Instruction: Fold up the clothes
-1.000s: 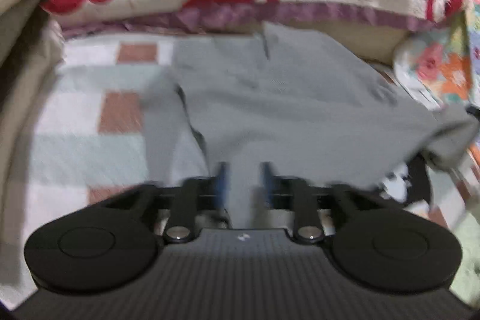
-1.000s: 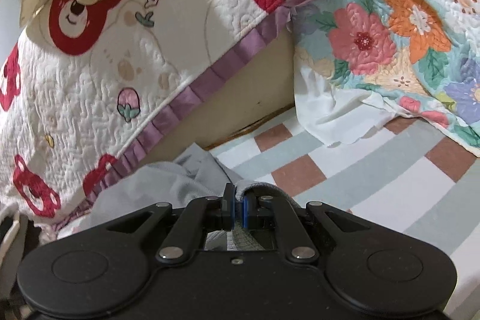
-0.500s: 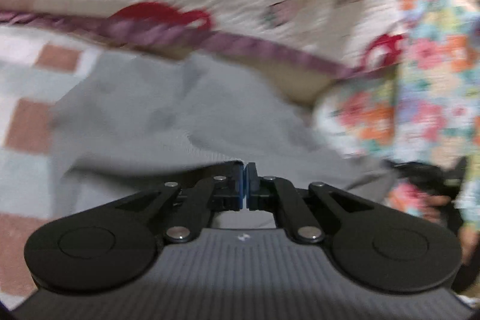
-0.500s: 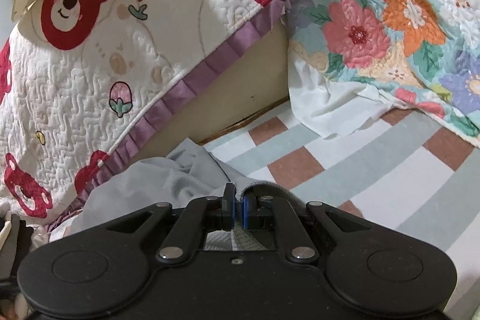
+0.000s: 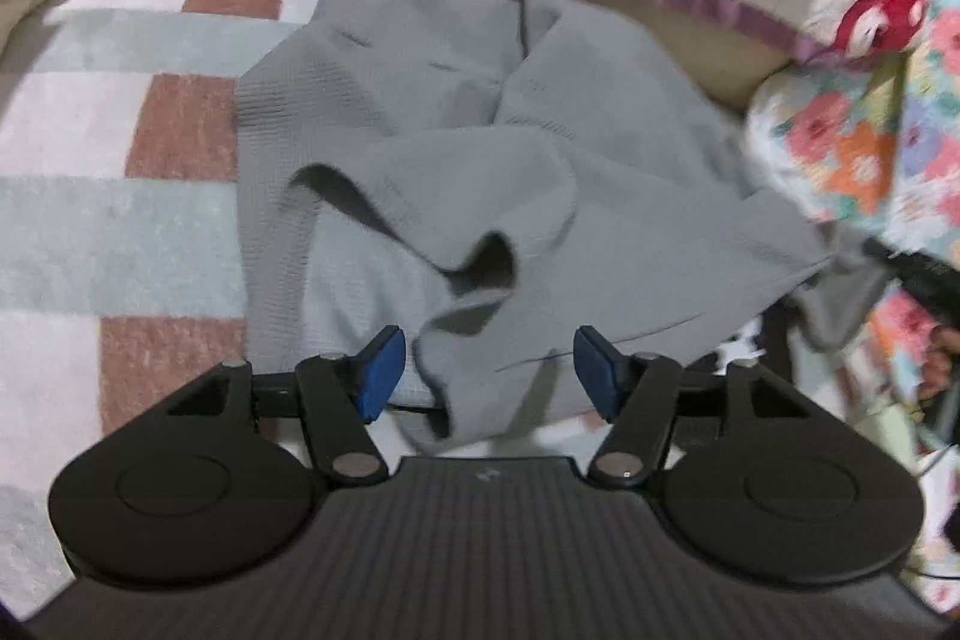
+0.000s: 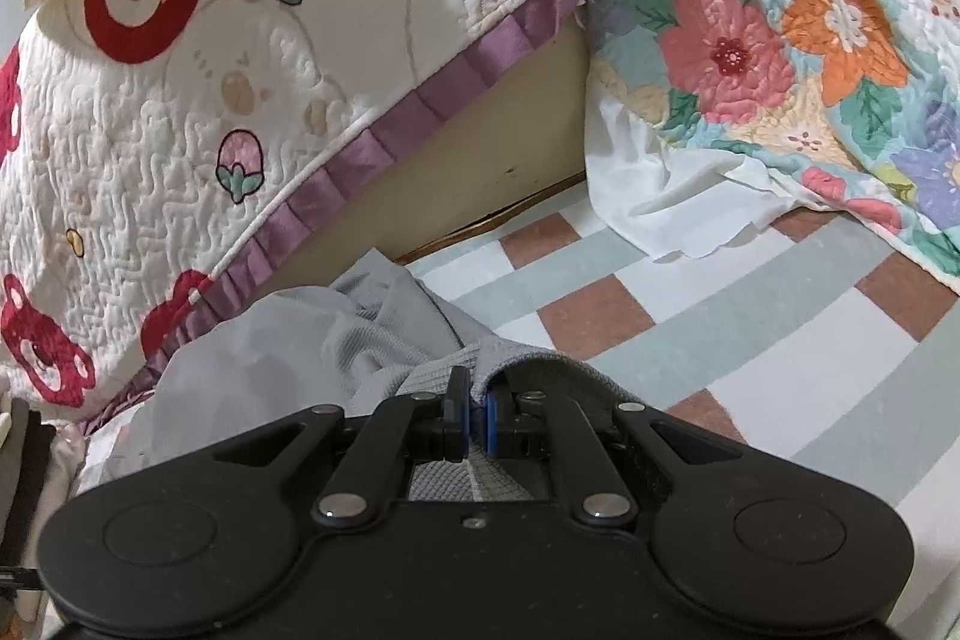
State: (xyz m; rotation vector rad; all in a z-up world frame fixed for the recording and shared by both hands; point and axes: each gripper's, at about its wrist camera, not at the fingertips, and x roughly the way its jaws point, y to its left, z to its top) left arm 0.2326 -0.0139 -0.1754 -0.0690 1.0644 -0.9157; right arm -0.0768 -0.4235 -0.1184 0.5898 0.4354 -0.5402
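Note:
A grey knit garment [image 5: 456, 148] lies rumpled on the checked bed sheet [image 5: 120, 232], its far edge against the quilt. My left gripper [image 5: 489, 376] hovers over its near side with the jaws opening. A loose fold of the cloth sits between the blue pads [image 5: 381, 376], and neither pad presses on it. In the right wrist view the same grey garment [image 6: 336, 334] bunches at lower left. My right gripper [image 6: 474, 418] is shut on a ribbed edge of it, which drapes over the fingers.
A white quilt with red bears and a purple frill [image 6: 210, 100] hangs along the back. A floral quilt [image 6: 810, 10] with a white cloth [image 6: 672, 202] under it lies to the right. The checked sheet [image 6: 750, 340] stretches out at right.
The left gripper, shut half a second ago, now stands wide with a grey fold lying loose between its pads, and its view has swung back over the garment. The right gripper keeps its hold.

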